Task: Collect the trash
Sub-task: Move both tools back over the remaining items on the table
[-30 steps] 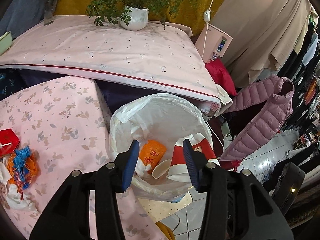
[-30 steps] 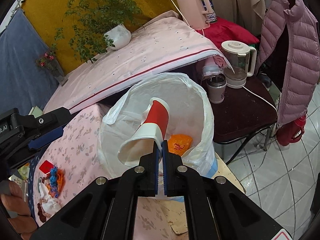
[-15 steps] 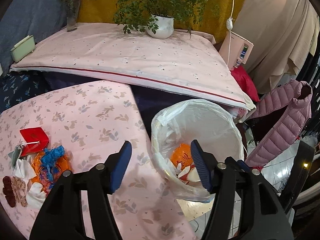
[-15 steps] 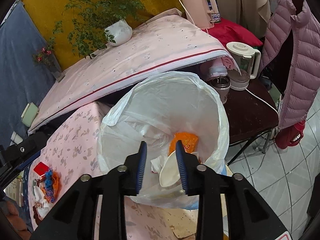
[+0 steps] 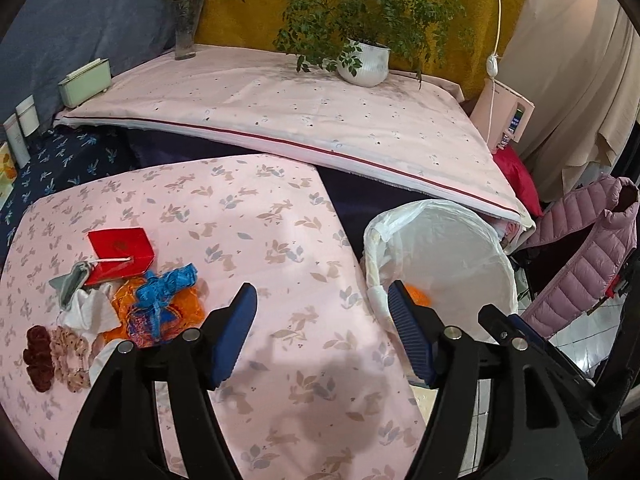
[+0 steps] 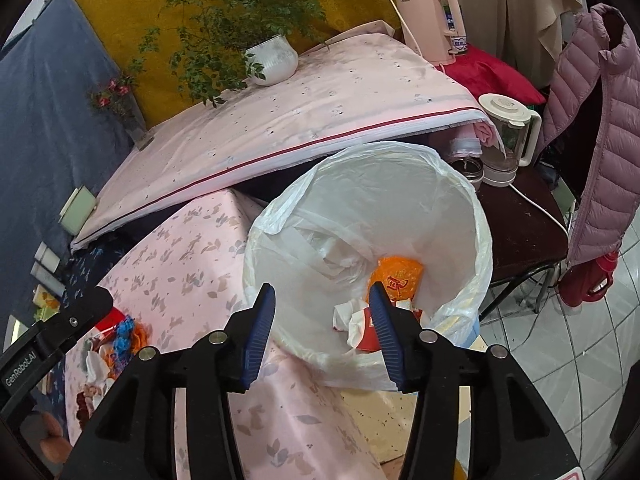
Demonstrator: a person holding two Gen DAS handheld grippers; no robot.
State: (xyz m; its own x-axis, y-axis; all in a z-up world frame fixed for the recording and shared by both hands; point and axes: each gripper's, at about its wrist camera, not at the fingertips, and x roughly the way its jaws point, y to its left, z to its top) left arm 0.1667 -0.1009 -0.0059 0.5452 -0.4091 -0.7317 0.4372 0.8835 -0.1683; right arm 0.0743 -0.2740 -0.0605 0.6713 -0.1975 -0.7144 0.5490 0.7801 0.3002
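Observation:
A bin lined with a white plastic bag (image 6: 400, 200) stands beside the pink flowered table (image 5: 280, 240); it also shows in the left wrist view (image 5: 448, 240). Inside lie an orange wrapper (image 6: 398, 274), a red and white paper cup (image 6: 366, 332) and crumpled white paper. My right gripper (image 6: 322, 300) is open and empty above the bin's near rim. My left gripper (image 5: 322, 300) is open and empty above the table. On the table's left lies a trash pile: a red carton (image 5: 120, 250), blue and orange wrappers (image 5: 160, 300), white tissue (image 5: 90, 310) and scrunchies (image 5: 52, 350).
A higher table with a pink cloth (image 5: 280, 112) holds a potted plant (image 5: 364, 60), a vase (image 5: 186, 28) and a green box (image 5: 84, 82). A dark side table (image 6: 516, 224) carries a blender jug (image 6: 508, 136). A pink puffer vest (image 6: 600, 120) hangs at the right.
My right gripper opened and the paper cup dropped into the bin. My left gripper swung left from over the bin to over the table, bringing the trash pile into view.

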